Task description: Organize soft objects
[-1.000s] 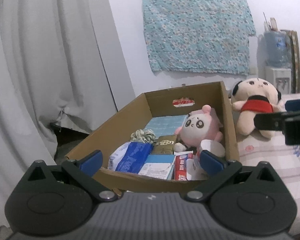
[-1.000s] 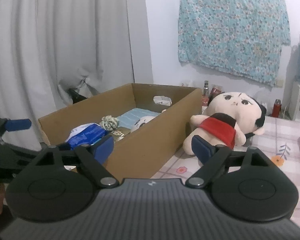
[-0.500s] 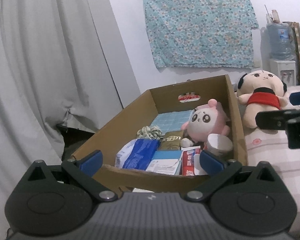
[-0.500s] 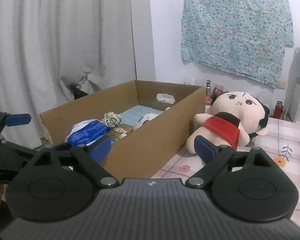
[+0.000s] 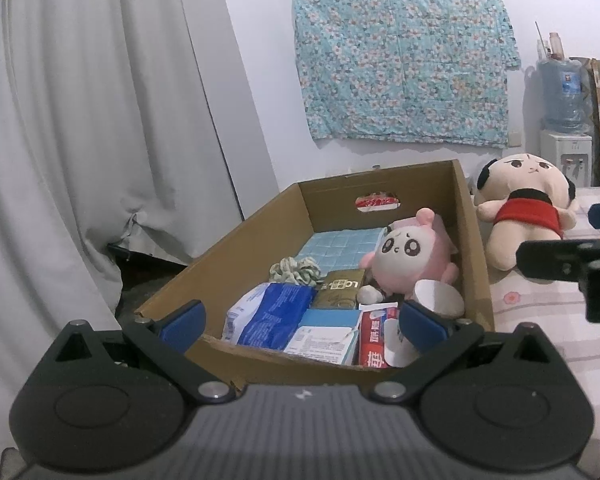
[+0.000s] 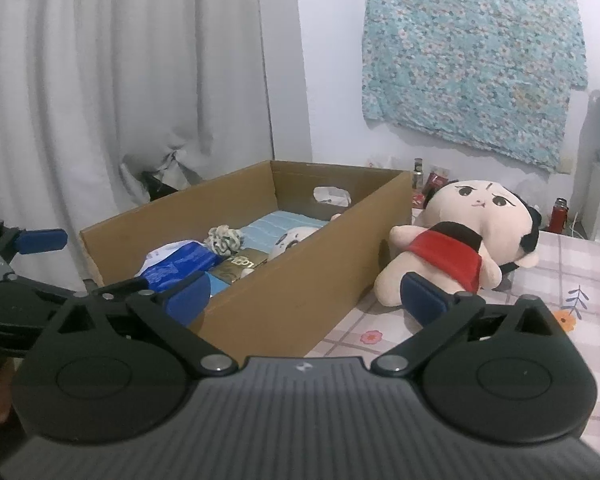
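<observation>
While both grippers hang in the air at the near end of the scene, the long open brown cardboard box sits straight ahead of them on a bed covered by a pale checked sheet with small flower prints. The left gripper has its blue-padded jaws spread wide with nothing between them, framing the box's near wall; the right gripper is likewise spread and empty, its jaws straddling the box's right-hand outer wall and the sheet beside it. Inside the box, a pink plush toy with a white panda-like face leans against the right wall, and around it lie a light blue quilted pad at the far end, a green-and-white fabric scrunchie, a dark gold packet, a blue-and-white plastic pack, a pale blue and white carton, a red toothpaste box and a white paper cup lying on its side. Outside the box, just beside its right wall, a large cream plush doll with black hair buns and a red bib lies on the sheet, near the right gripper's right finger. The box wall stands between the doll and the toys inside. Behind everything hang a white curtain on the left and a turquoise floral cloth pinned to the wall, with a water dispenser carrying a blue bottle at the far right.
</observation>
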